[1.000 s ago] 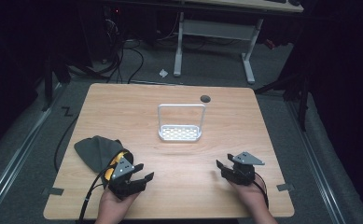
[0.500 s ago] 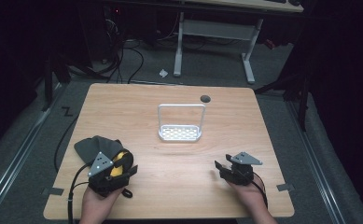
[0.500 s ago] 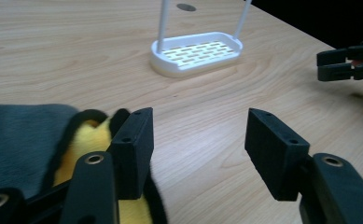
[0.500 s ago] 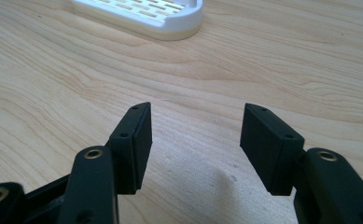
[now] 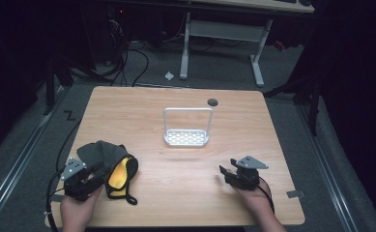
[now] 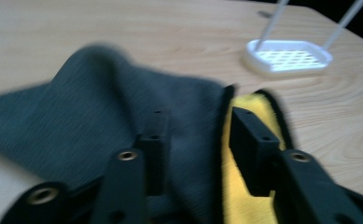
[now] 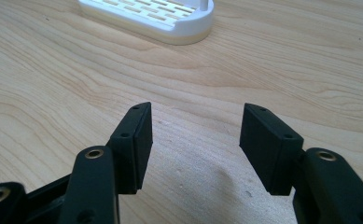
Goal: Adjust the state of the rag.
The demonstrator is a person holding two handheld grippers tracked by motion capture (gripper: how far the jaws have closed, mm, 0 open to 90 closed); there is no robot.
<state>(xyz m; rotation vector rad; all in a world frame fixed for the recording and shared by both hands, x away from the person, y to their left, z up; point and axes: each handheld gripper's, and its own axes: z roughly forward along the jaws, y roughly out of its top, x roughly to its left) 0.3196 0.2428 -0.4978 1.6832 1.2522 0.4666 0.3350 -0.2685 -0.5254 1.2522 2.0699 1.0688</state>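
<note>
One soft, light dark-grey cloth with yellow lining (image 5: 109,166) is lying near the table's (image 5: 176,203) left front corner; the left hand-held gripper (image 6: 195,140), jaws just closing around its bunched hem, is not yet pinching; the right hand-held gripper (image 7: 195,140) is waiting open.

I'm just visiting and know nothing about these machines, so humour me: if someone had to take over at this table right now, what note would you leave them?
Left tongs: at the near left of the table, jaws astride a fold of the dark grey cloth with yellow lining. They have just been closing, but I can't tell whether the pads press on it yet.
Right tongs: open, holding nothing, low over bare wood at the near right.
White slotted tray with a wire handle: mid-table, with nothing in it.
Done: left tongs brought to the cloth.
Left: secure the grip; the cloth has not been lifted or moved anywhere.
</note>
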